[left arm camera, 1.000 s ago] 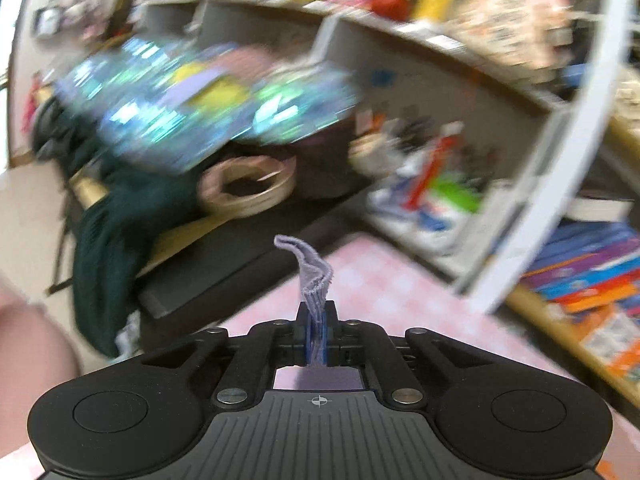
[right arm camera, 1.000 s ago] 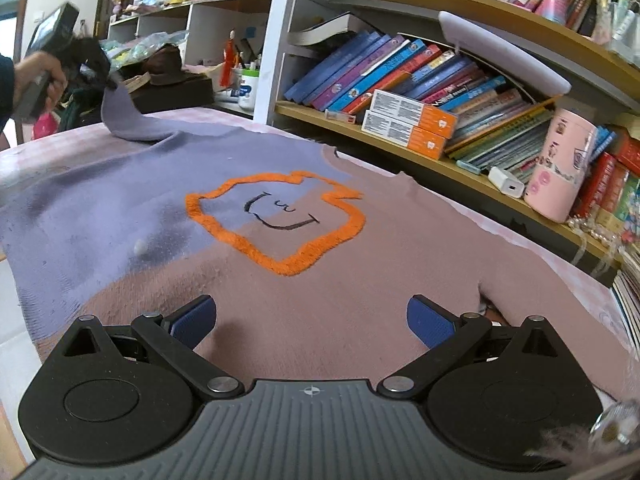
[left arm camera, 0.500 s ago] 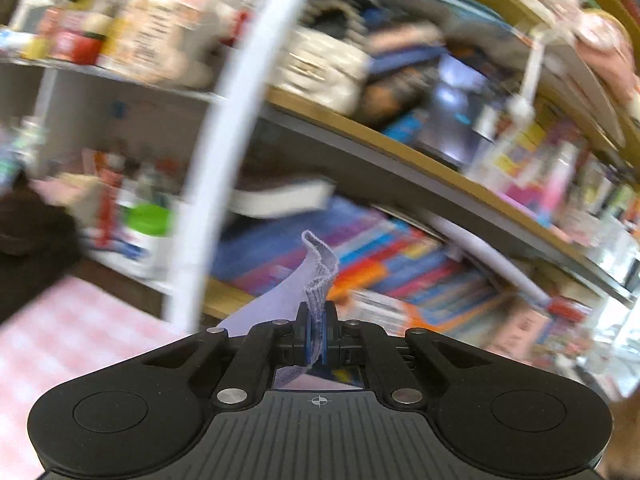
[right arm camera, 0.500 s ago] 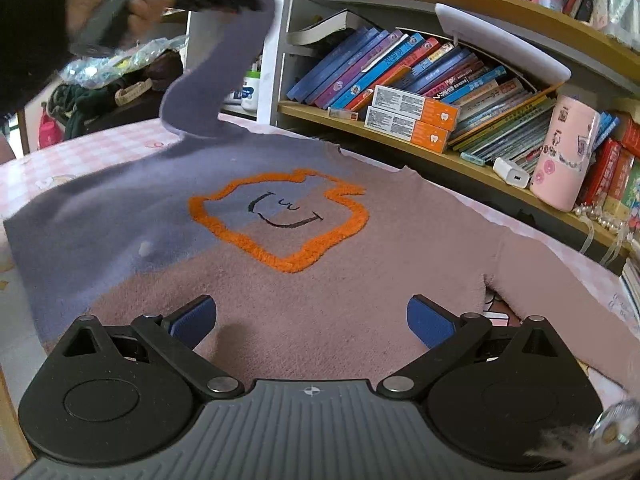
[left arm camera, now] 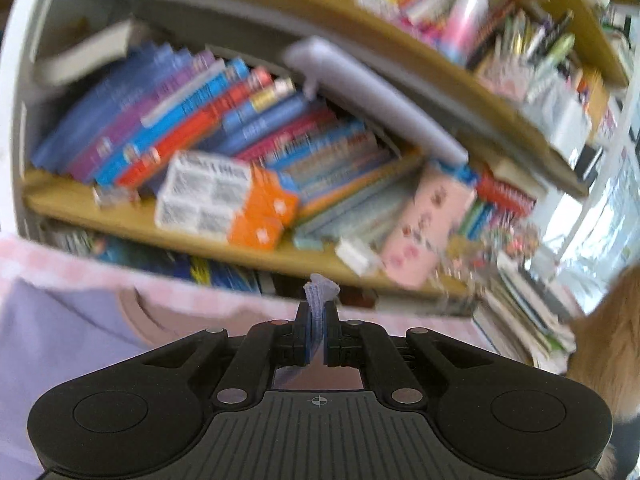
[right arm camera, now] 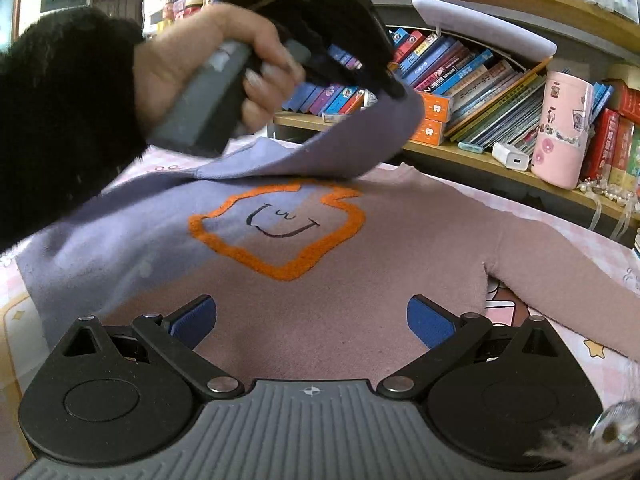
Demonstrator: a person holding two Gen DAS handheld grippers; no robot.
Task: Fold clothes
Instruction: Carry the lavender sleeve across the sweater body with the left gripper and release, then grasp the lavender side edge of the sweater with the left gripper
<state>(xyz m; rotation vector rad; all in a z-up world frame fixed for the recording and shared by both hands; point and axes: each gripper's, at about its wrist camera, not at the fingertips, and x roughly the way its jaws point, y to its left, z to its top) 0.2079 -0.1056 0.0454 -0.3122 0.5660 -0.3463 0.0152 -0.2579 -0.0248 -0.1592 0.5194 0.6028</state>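
A mauve and lavender sweater (right arm camera: 400,240) with an orange-outlined face patch (right arm camera: 280,236) lies flat on the pink tablecloth (right arm camera: 580,240). Its lavender sleeve (right arm camera: 340,148) is lifted and draped across the chest above the patch. My left gripper (right arm camera: 400,92), held in a person's hand (right arm camera: 208,64), pinches the sleeve's ribbed cuff (left arm camera: 320,292). In the left wrist view its jaws (left arm camera: 316,320) are opening, with the cuff still between the pads. My right gripper (right arm camera: 312,316) hovers open over the sweater's hem, holding nothing. The mauve sleeve (right arm camera: 560,276) lies stretched out to the right.
A bookshelf (right arm camera: 460,152) runs close behind the table, with rows of books, orange boxes (right arm camera: 434,120), a white charger (right arm camera: 512,158) and a pink cup (right arm camera: 560,128). Something orange and furry (left arm camera: 616,340) shows at the right edge of the left wrist view.
The left gripper has carried the lavender sleeve from the far left, up and rightwards over the sweater's chest. The right gripper has stayed open in place.
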